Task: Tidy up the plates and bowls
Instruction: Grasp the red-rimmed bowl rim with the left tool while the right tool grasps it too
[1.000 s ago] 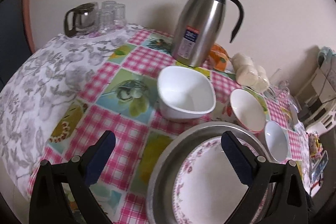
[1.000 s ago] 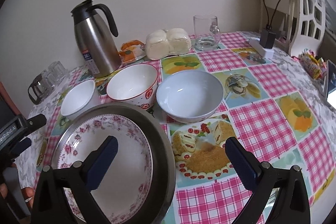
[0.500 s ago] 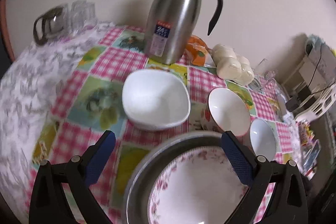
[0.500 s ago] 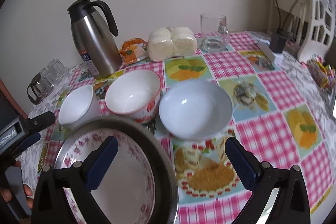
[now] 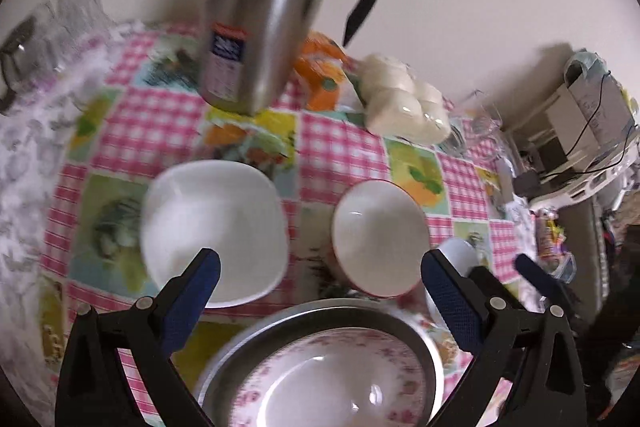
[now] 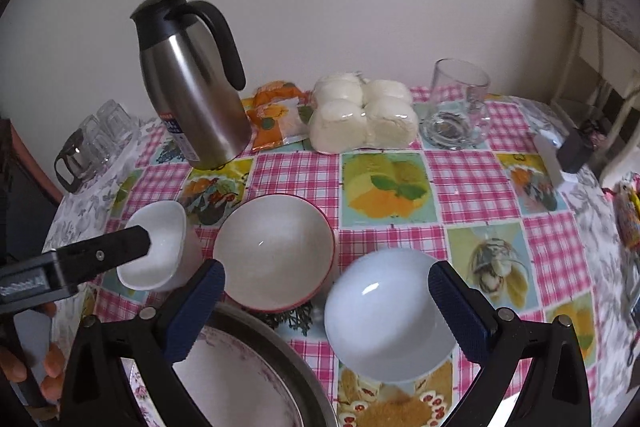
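Your left view blurs the flask (image 5: 264, 7), its top cut off; the flowered plate (image 6: 228, 387) runs off both frames.

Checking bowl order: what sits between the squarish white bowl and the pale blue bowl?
The red-rimmed bowl sits between the squarish white bowl and the pale blue bowl; right wrist view shows it.

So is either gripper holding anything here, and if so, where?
Nothing is held. The left gripper and the right gripper are both open, hanging over the bowls with nothing between the fingers.
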A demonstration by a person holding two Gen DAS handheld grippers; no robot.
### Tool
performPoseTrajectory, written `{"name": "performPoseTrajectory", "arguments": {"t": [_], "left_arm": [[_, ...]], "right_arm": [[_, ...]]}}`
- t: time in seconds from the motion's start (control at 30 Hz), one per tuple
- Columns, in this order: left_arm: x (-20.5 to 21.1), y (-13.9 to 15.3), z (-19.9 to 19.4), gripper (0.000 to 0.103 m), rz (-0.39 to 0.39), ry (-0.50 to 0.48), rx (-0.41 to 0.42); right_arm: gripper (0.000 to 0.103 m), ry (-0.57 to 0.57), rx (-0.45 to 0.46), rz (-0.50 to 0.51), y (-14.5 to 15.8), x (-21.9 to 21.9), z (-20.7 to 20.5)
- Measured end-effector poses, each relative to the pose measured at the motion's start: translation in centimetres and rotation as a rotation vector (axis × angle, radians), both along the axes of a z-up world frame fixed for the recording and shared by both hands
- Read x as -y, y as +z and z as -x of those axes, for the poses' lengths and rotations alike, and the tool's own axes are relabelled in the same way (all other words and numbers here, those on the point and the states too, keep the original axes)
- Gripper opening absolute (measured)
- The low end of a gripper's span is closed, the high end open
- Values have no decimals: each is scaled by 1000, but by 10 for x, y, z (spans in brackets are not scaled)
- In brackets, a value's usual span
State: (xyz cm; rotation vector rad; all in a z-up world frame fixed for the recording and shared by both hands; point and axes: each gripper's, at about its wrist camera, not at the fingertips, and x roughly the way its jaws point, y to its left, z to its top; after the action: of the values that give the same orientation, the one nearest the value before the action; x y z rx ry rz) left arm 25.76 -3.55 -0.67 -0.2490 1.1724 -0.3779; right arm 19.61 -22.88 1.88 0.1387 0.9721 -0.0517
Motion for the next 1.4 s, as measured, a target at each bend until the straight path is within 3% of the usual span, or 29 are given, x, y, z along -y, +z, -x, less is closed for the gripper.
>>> {"name": "performPoseTrajectory", "arguments": {"t": [0.17,0.27,0.37,0.67,0.8,1.1,1.27,1.4], "left_arm": [[17,-7,-8,80,-47,-15,-32],[24,-16,-15,79,-46,-16,-58],[34,-27,-18,65,-46,-31,-83],[55,-56,-22,38,-48,-59,-148],[60,-64,-24,33,-67,-64,-154],[62,-81,-31,18,-97,-59,-173],[61,-80,-32,17,-99,-50,-157],[62,-80,-32,16,-115,-52,-141]], "right_arm": [[102,-6,-63,15,-15,5,-19],[92,-11,-87,8,-25,9,-26],[87,1,-97,16,-31,10,-32],[51,40,-162,-20,-59,5,-46],[38,54,-162,-16,-66,2,-50],[27,87,-190,-12,-84,-5,-61],[25,89,-196,2,-89,-7,-64],[15,90,-196,12,-88,-6,-62]]}}
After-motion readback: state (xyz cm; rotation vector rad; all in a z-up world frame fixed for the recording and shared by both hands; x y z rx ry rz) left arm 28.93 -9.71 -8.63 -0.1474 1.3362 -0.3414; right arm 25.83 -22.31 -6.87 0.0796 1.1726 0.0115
